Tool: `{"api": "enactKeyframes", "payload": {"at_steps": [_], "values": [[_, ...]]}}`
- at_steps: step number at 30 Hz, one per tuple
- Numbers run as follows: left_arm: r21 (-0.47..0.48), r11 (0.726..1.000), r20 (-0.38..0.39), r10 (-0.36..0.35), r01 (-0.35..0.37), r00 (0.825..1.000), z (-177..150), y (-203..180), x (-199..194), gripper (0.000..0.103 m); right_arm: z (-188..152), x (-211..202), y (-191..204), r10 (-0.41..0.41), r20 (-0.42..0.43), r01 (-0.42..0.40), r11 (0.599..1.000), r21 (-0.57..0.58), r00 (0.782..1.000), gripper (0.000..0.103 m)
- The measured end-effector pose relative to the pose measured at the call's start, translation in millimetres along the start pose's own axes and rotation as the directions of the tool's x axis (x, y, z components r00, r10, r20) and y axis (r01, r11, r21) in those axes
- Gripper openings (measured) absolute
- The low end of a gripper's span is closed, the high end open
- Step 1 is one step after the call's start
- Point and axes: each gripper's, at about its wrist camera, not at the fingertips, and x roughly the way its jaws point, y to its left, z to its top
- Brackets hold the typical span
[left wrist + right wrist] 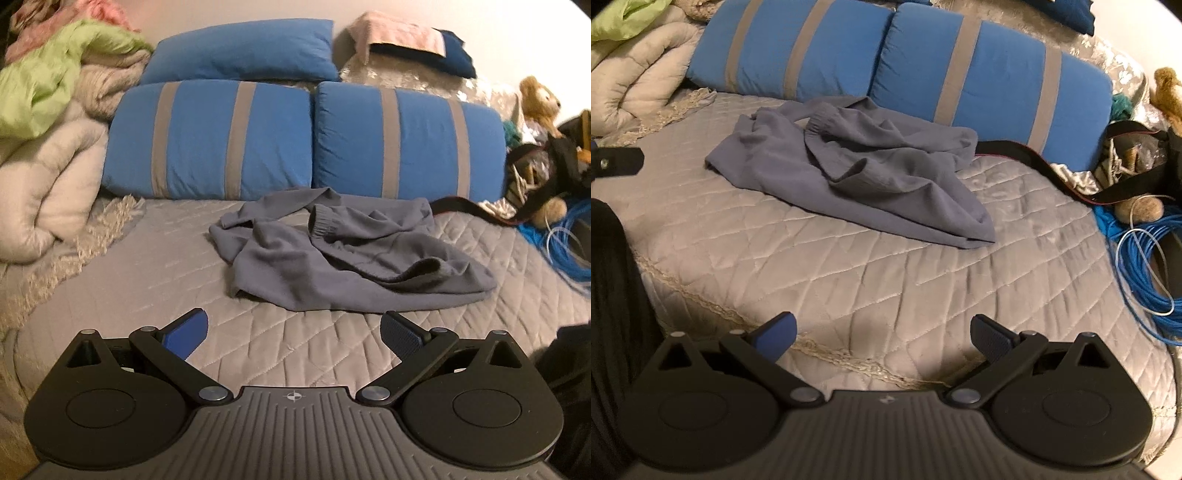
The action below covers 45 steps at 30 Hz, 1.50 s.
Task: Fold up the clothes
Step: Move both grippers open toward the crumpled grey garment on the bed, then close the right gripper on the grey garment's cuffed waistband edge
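Left of the grey sweatshirt [332, 251] a rolled cream duvet [48, 184] lies on the quilted bedspread [147, 258]. The sweatshirt itself sits crumpled mid-bed, just in front of two striped blue pillows [303, 140]. Right of it a black strap [469, 208] trails toward a blue cable coil [1145, 273], possibly network cord. The left gripper [293, 332] and right gripper [882, 332] both hover short of the sweatshirt, jaws spread wide, holding nothing.

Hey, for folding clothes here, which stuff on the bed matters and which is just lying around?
Belongs to the job:
- crumpled grey garment
- left gripper, jaws open
- right gripper, jaws open
- quilted bed cover, the work surface

Just lying about:
- striped blue pillows
- rolled white duvet
- blue cable coil
- black strap
- teddy bear
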Motion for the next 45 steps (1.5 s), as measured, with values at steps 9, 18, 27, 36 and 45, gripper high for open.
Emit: {"api": "enactKeyframes", "payload": {"at_steps": [9,18,27,36,45], "values": [[0.039,0.998,-0.023,-0.054,0.055,0.998,2,-10,12,0.102,25,18,4,0.006,0.051,0.001,0.992,-0.129,0.999,0.103],[0.080,0.996,-0.023,-0.047,0.049,0.999,13,-13,22,0.102,48,41,10,0.020,0.105,0.008,0.966,-0.258,0.994,0.103],[0.128,0.992,-0.013,-0.013,0.014,1.000,18,-20,32,0.102,59,76,20,-0.056,0.249,0.181,0.841,-0.510,0.967,0.103],[0.137,0.990,-0.008,-0.044,0.044,0.999,19,-19,37,0.102,63,110,30,-0.047,0.278,0.228,0.712,-0.665,0.959,0.084],[0.128,0.990,-0.007,-0.058,0.059,0.998,22,-19,39,0.102,72,124,38,0.021,0.253,0.188,0.611,-0.769,0.967,0.054]]}}
